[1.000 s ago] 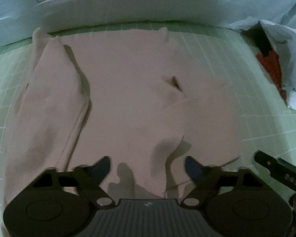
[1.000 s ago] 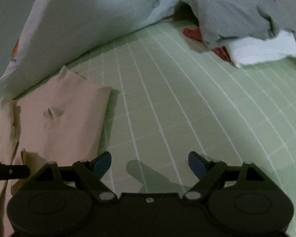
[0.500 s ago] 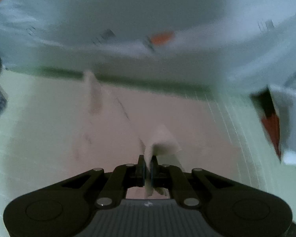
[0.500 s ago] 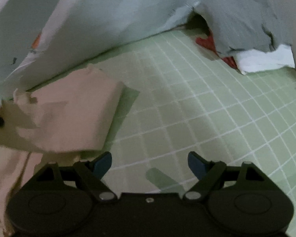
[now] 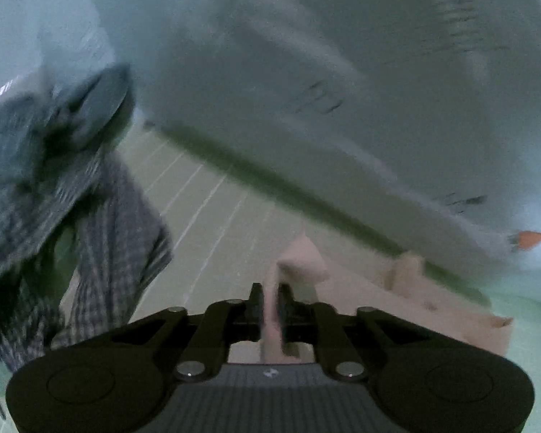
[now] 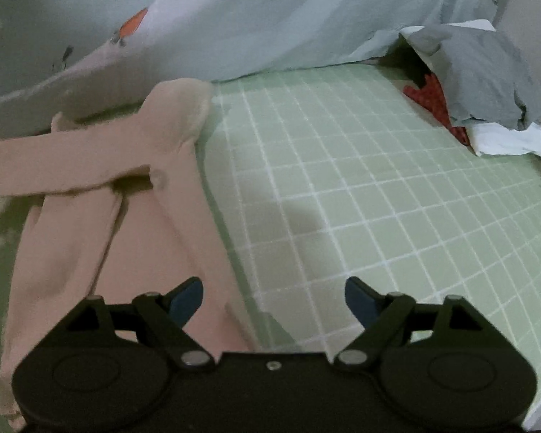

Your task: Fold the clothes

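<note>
Left wrist view is blurring badly, yet the left gripper (image 5: 268,306) is showing its fingers nearly closed on a pinch of the pink garment (image 5: 299,270), with cloth standing up between them and trailing off to the right above the green gridded tabletop (image 5: 212,216). A checked cloth (image 5: 101,238) is hanging to the left of the garment, probably another item, though the smear is leaving that unsure. In the right wrist view the garment (image 6: 90,223) is lying along the left part of the tabletop (image 6: 378,198), one strip of it crossing over the rest, while the right gripper (image 6: 274,296) is holding its fingers wide apart, gripping nothing, above the garment's right edge. A grey and white pile (image 6: 479,83) is sitting well to the right of the garment. The fabric is looking thin, light and limp, so it will be sagging and sliding rather than holding a crease; gripping at an edge or corner should be controlling it best.
</note>
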